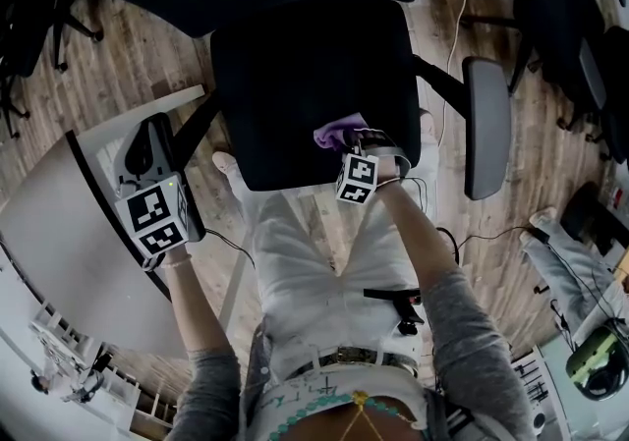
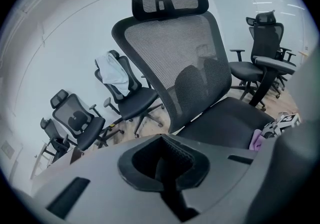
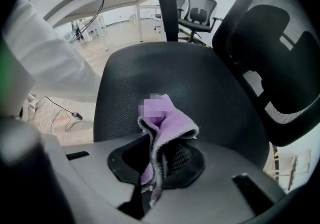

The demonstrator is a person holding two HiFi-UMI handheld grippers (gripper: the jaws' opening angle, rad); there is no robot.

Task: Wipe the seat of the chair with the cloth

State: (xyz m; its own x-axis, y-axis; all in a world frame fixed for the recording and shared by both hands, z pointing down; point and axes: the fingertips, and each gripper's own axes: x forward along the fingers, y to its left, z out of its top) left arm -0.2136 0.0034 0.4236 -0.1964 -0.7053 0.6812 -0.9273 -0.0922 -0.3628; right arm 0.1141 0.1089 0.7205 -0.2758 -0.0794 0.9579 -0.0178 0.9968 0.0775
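Now right hand-held gripper pinches cloth over seat.

Free seat, closed in on three sides

Bare room across the seat ahead of the right tool and its cloth; blocked at the back by the mesh backrest, at the right by an armrest, at the left by the table corner just beside. Open wooden floor around, other chairs well apart.
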